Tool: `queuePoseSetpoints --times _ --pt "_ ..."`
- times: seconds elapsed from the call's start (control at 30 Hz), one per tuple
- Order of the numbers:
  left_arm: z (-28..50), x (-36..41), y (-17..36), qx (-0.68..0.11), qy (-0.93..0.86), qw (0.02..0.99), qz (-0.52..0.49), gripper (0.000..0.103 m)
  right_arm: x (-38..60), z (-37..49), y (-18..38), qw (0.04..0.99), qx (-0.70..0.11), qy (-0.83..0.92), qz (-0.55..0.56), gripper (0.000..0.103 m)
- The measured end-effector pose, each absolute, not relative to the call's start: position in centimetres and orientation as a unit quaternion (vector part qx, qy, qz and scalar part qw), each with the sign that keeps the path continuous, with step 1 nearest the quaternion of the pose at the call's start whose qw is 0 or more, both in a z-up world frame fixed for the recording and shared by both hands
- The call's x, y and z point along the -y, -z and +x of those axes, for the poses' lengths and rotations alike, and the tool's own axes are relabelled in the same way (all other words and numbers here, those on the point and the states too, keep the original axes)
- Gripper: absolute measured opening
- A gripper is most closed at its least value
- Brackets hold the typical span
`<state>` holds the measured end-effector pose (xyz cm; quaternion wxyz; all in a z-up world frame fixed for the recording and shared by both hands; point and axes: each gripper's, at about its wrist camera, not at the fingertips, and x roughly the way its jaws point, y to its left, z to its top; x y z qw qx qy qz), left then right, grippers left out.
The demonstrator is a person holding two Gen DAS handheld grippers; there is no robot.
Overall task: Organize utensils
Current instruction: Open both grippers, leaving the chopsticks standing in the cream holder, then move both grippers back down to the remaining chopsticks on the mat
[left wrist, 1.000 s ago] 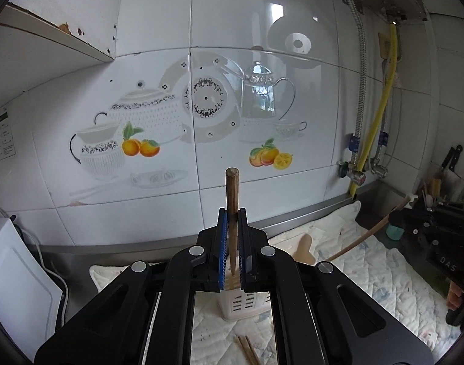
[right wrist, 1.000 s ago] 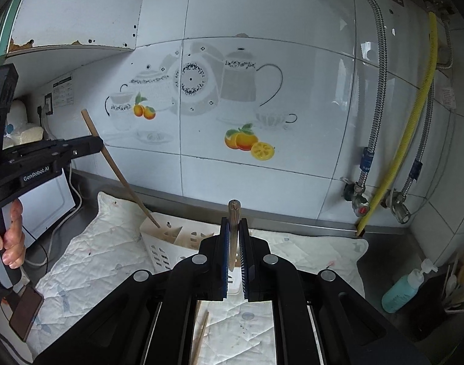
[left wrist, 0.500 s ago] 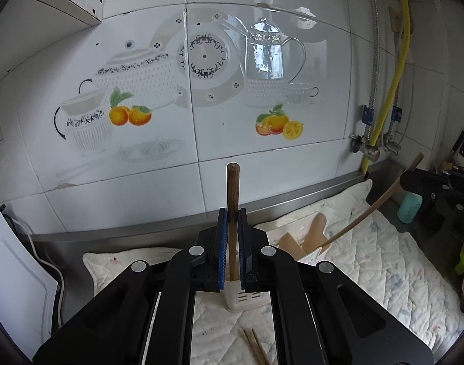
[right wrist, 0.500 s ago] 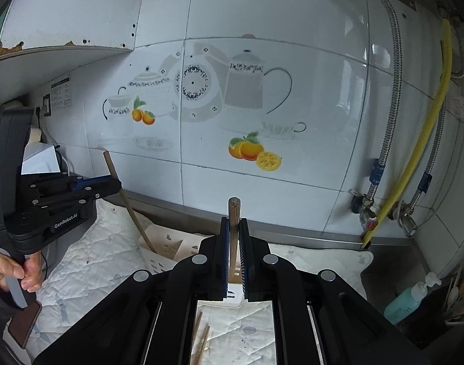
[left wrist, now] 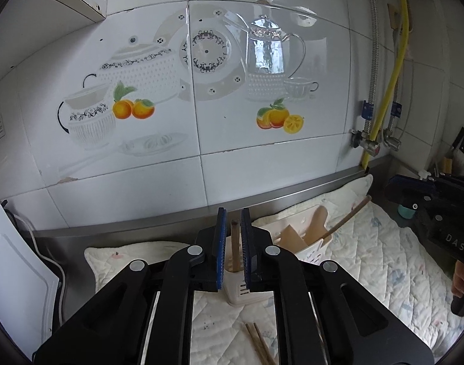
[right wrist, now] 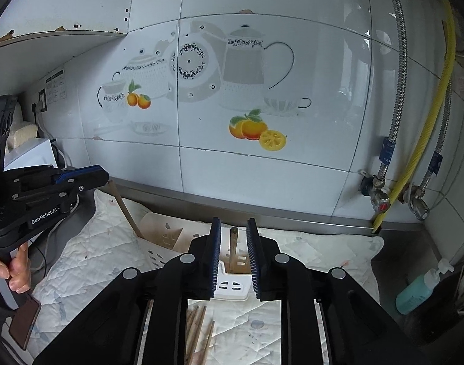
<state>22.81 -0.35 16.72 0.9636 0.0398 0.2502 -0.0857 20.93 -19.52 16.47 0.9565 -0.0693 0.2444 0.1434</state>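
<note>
The left gripper (left wrist: 232, 237) and the right gripper (right wrist: 234, 248) have just been opening; each now stands slightly apart around a wooden chopstick (left wrist: 234, 243) that rests upright in the white utensil holder (right wrist: 232, 286), pads not pressing. Loose chopsticks (right wrist: 198, 325) lie on the quilted mat (right wrist: 95, 261) (light, stiff, rather smooth); best pinched near the middle

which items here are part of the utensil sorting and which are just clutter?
Job: white utensil caddy; chopstick standing in it; second chopstick; loose chopsticks on the quilted mat.

Bystanders: teal pump bottle; yellow hose; valves.
</note>
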Motion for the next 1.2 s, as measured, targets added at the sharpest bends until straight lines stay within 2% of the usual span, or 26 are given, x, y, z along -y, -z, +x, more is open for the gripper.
queuePoseSetpoints --times 0.1,0.23,0.4,0.53,1.2 --pt "21.8 0.4 -16.9 -0.243 0.080 0.966 0.046 0.018 19.7 19.5 -16.6 0.959 -0.234 -0.147 -0.068 0.020" --pt "20.0 0.3 -16.8 -0.236 0.076 0.967 0.052 0.035 19.8 17.1 -16.3 0.960 -0.224 -0.155 -0.064 0.023" --pt "17.5 0.3 -15.8 -0.237 0.073 0.967 0.060 0.041 20.0 14.4 -15.2 0.959 -0.222 -0.167 -0.051 0.023" --pt "15.8 0.2 -14.6 -0.238 0.063 0.967 0.068 0.049 20.2 12.5 -14.0 0.959 -0.222 -0.167 -0.049 0.025" --pt "11.8 -0.5 -8.3 -0.294 0.054 0.953 0.041 0.063 21.0 7.7 -7.0 0.954 -0.260 -0.148 -0.036 0.032"
